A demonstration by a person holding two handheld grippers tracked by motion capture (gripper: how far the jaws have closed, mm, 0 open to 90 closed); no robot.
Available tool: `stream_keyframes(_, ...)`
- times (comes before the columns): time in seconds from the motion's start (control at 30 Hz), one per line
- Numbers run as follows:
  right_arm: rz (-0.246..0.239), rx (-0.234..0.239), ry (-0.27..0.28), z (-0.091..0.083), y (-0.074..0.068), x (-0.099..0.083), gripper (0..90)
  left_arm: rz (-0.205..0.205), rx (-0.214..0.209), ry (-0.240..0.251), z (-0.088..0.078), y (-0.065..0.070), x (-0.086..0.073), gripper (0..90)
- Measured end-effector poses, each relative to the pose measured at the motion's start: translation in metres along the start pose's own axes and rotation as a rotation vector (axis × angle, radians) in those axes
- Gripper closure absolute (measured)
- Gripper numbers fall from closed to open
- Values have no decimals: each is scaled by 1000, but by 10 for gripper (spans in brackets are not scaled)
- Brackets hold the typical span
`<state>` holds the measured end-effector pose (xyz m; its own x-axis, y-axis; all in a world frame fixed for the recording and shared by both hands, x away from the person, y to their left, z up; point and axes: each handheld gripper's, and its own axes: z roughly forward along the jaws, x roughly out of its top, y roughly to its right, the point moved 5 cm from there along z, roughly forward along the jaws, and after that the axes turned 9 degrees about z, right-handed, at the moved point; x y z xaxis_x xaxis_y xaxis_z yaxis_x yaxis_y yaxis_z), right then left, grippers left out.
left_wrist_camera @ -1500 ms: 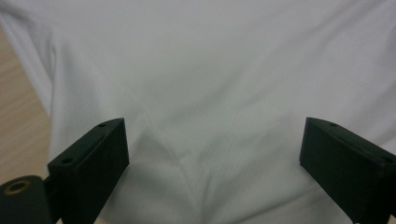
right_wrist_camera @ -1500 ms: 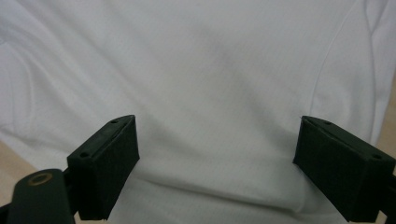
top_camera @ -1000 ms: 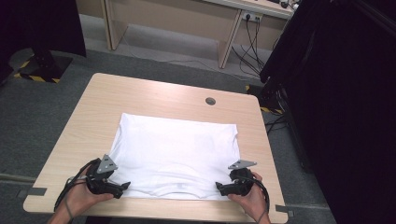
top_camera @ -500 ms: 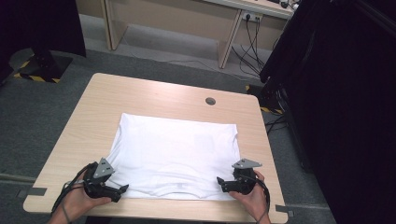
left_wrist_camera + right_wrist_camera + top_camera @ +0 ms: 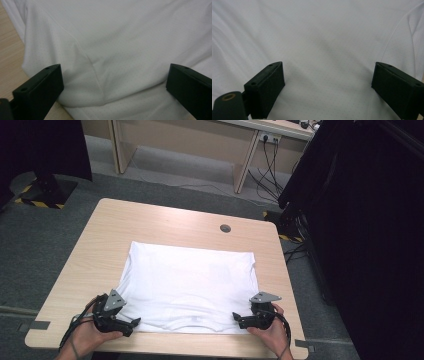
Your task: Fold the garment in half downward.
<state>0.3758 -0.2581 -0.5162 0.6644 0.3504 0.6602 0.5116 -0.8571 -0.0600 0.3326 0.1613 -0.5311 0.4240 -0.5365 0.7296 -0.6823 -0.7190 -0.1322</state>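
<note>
White shirt (image 5: 190, 287) lies flat on the wooden table (image 5: 150, 222), folded to a rough rectangle, collar side toward the near edge. It sits in the near half of the tabletop, centred left to right. Its near hem runs just inside the table's near edge, leaving only a thin strip of bare wood there. Far hem is straight; the left side flares outward toward the near left corner.

Left gripper (image 5: 131, 322) rests at the shirt's near left corner, jaws pointing right along the near hem. Its jaws have just been opening and stand wide apart. In the left gripper view (image 5: 113, 92) a folded sleeve edge with a seam lies between the jaws, with a clear gap to the right one; whether the left one touches the cloth cannot be told. Bare wood shows at that view's left.

Right gripper (image 5: 240, 319) rests at the near right corner, jaws pointing left. Its jaws have edged wider and stand open. In the right gripper view (image 5: 328, 85) smooth cloth lies between them, clear of both pads; a sleeve seam curves at the view's right.

Open room: broad bare wood beyond the far hem, up to a round cable hole (image 5: 225, 228) near the far right. Narrower bare strips left and right of the shirt. Grey floor surrounds the table; a black curtain (image 5: 360, 220) hangs close on the right.
</note>
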Motion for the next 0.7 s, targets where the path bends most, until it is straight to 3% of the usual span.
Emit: stream_keyframes(0.7, 25, -18, 4, -13, 23, -13, 114, 25, -28, 7, 13, 19, 16, 0)
